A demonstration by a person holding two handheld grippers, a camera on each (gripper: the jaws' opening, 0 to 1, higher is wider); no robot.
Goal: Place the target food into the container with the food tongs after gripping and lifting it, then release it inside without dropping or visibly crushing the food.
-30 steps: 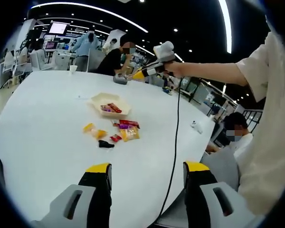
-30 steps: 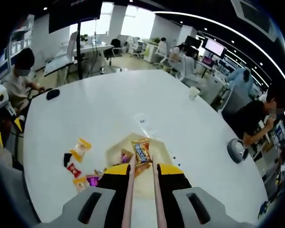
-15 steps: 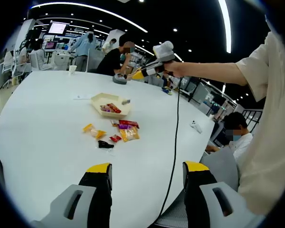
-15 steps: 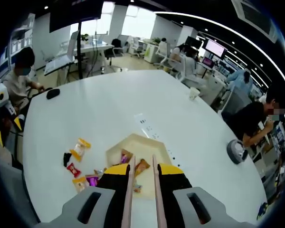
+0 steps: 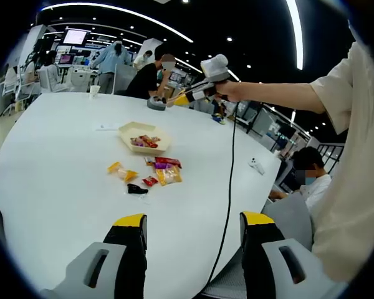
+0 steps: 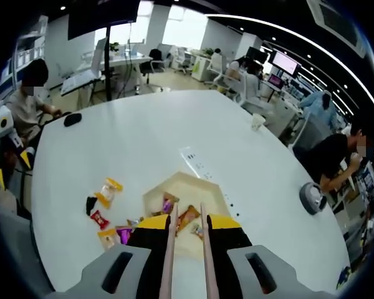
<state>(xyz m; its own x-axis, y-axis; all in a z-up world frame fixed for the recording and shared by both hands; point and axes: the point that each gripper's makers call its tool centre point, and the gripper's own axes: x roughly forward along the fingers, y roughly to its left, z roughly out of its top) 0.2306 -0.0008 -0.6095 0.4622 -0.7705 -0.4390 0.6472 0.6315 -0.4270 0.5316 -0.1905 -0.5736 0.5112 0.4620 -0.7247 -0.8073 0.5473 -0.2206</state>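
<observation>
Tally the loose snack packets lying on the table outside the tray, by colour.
Yellow or orange packets: 3
Red packets: 2
Purple packet: 1
Black packet: 1
Total: 7

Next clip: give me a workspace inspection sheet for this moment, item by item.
Surface: white table, large and rounded.
Job's things: pale tray holding several wrapped snacks; tongs pointing at it, arms apart, nothing between the tips.
Clutter: loose snack packets on the table beside the tray; paper cup; grey round object; small white item.
Grippers: left hand-held gripper low over the near table edge, jaws apart, empty; right hand-held gripper clamped on the tongs, raised above the tray.
Cables: black cable hanging from the right hand-held gripper.
Surroundings: open office, desks, monitors, seated and standing people.
</observation>
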